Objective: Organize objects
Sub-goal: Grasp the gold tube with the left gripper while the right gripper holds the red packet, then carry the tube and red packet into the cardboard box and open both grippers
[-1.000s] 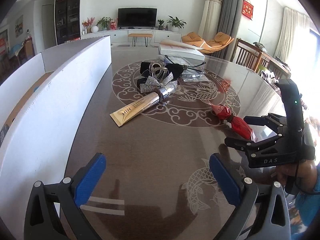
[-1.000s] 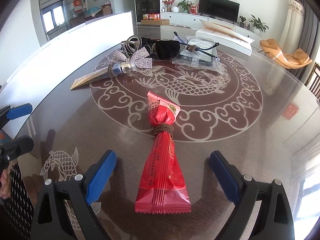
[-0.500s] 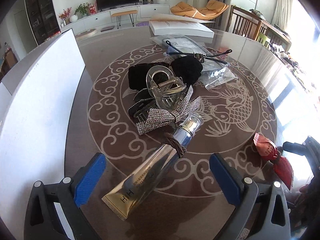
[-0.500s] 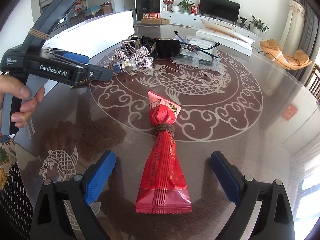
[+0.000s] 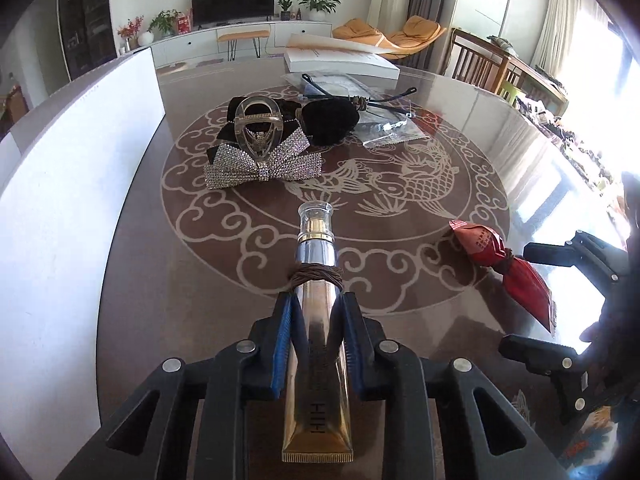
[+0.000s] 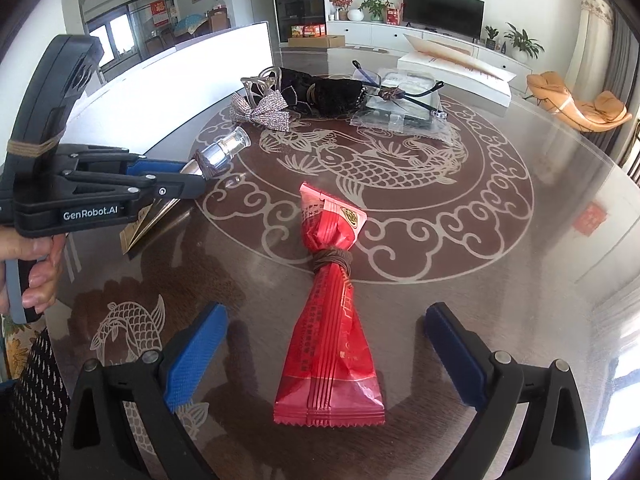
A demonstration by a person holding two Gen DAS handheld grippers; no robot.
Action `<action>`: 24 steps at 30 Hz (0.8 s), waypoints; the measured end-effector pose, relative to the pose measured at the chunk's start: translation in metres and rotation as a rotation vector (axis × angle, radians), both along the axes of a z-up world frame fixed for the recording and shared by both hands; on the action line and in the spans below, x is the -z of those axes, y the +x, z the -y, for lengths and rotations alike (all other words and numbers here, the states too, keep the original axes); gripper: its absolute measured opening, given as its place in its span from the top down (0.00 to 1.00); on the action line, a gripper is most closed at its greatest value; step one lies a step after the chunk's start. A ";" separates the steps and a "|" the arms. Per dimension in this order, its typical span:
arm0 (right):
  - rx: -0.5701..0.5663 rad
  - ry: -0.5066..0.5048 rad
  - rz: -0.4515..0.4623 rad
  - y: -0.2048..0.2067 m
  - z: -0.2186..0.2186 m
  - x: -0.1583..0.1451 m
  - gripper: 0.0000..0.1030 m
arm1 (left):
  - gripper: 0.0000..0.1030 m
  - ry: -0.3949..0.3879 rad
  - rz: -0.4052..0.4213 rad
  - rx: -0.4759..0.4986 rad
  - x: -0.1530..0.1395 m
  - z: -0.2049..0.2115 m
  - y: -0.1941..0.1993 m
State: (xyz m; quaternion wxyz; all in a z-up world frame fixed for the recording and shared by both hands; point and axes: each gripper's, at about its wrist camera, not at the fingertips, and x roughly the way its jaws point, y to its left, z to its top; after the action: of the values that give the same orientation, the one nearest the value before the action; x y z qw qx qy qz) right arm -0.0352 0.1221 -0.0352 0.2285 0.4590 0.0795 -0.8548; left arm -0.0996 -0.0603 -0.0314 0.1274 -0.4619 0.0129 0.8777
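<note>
A gold and silver cosmetic tube with a brown hair band around it lies on the round brown table. My left gripper is shut on the tube's body, blue pads pressing both sides. The right wrist view shows that gripper at the left, held by a hand, with the tube's cap sticking out. A red snack packet, tied with a brown band, lies between the fingers of my right gripper. Its jaws are opening and the pads stand clear of the packet.
A rhinestone bow, a clear hair claw, a black pouch and a plastic bag with cords lie mid-table. A tall white panel runs along the left. A flat white box sits at the far edge.
My left gripper moved forward over the gold tube, lined up along it and shut on it. The right gripper stayed over the red packet, its jaws slightly wider.
</note>
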 end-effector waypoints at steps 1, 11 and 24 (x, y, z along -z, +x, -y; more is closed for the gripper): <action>-0.015 -0.021 0.043 -0.005 -0.001 -0.003 0.03 | 0.76 0.011 -0.008 -0.013 0.000 0.002 0.009; -0.049 0.157 0.109 -0.039 0.016 -0.012 0.70 | 0.76 0.031 -0.132 -0.114 -0.026 0.004 0.053; -0.027 -0.003 0.000 -0.015 0.016 -0.080 0.82 | 0.76 0.057 -0.222 -0.167 -0.080 0.024 0.085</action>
State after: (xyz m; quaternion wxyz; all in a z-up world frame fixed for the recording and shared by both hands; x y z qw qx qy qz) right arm -0.0502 0.1061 0.0450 0.2406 0.4575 0.0843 -0.8519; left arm -0.0145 -0.0848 0.0485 0.0647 -0.3574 -0.0367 0.9310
